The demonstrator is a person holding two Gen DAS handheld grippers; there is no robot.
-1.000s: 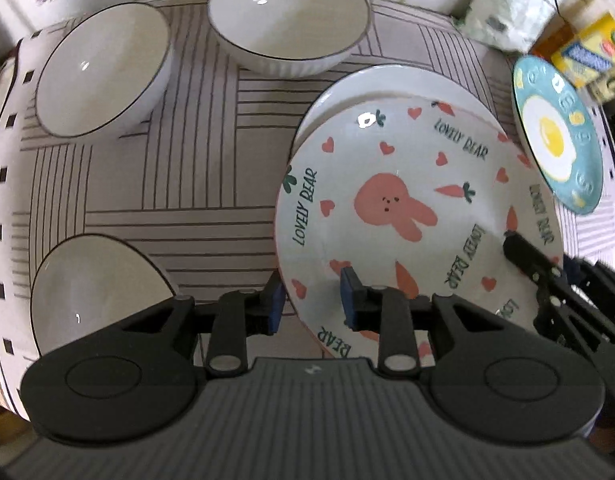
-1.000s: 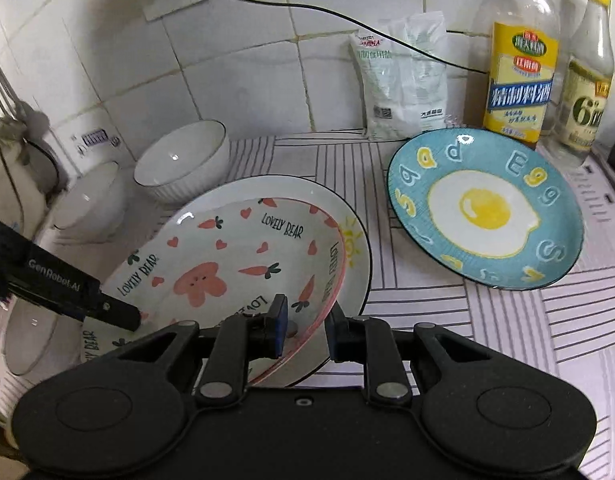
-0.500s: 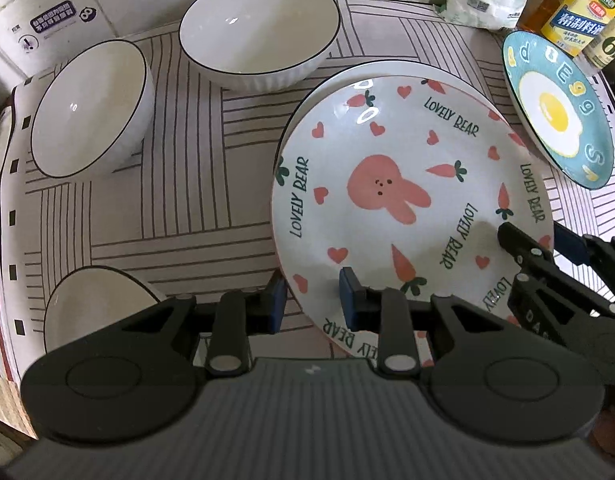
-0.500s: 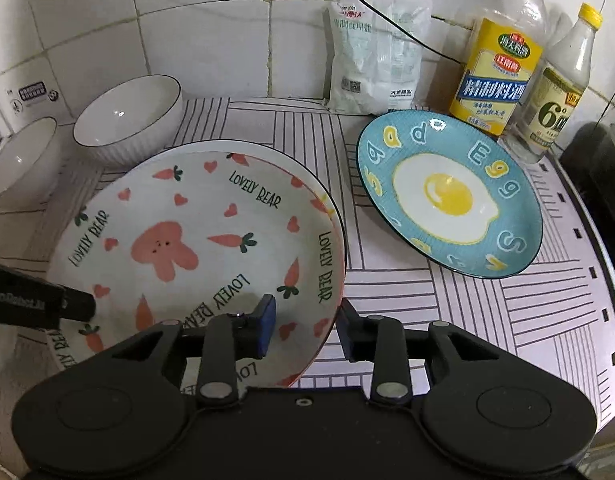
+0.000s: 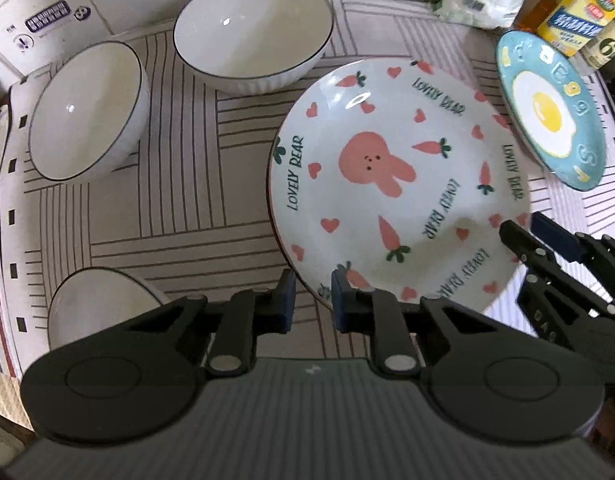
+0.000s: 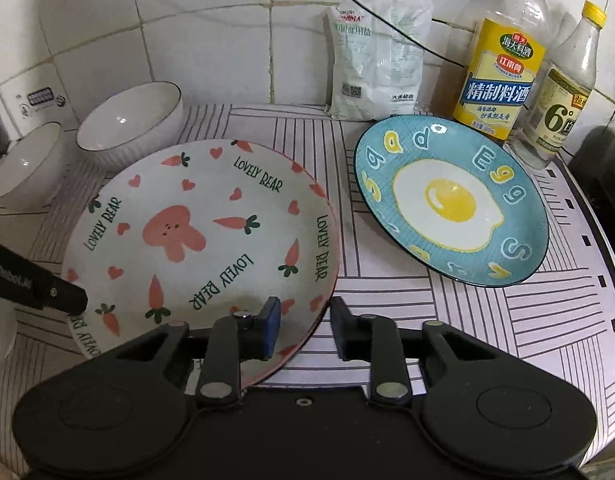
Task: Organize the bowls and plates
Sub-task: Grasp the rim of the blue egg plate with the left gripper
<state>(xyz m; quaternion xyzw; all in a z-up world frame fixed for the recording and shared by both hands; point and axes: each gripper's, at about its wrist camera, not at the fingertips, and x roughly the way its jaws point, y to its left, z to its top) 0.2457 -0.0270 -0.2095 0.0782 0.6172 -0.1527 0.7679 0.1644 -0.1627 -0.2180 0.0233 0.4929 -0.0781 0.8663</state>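
1. Two grippers straddle one rabbit plate (image 5: 399,184) that lies on the striped counter mat (image 5: 179,208). The left gripper (image 5: 312,300) has the plate's near-left rim between its blue pads (image 5: 285,300); its jaws have just been closing, yet a gap shows on each side of the rim.
2. From the right wrist view, the right gripper (image 6: 305,328) has the plate's near-right rim between its fingers (image 6: 269,330); these jaws have also just been closing, and the right finger stands apart from the rim, so neither gripper pinches.
3. Only the left view shows a third white bowl (image 5: 95,304) at the near-left corner, beside the two white bowls (image 5: 87,110) (image 5: 253,30) toward the tiled wall.
4. Only the right view shows clearly the cooking wine bottle (image 6: 501,60), the vinegar bottle (image 6: 563,96) and a white salt bag (image 6: 377,60) behind the blue egg plate (image 6: 451,204), which lies just beside the rabbit plate, apart from it.
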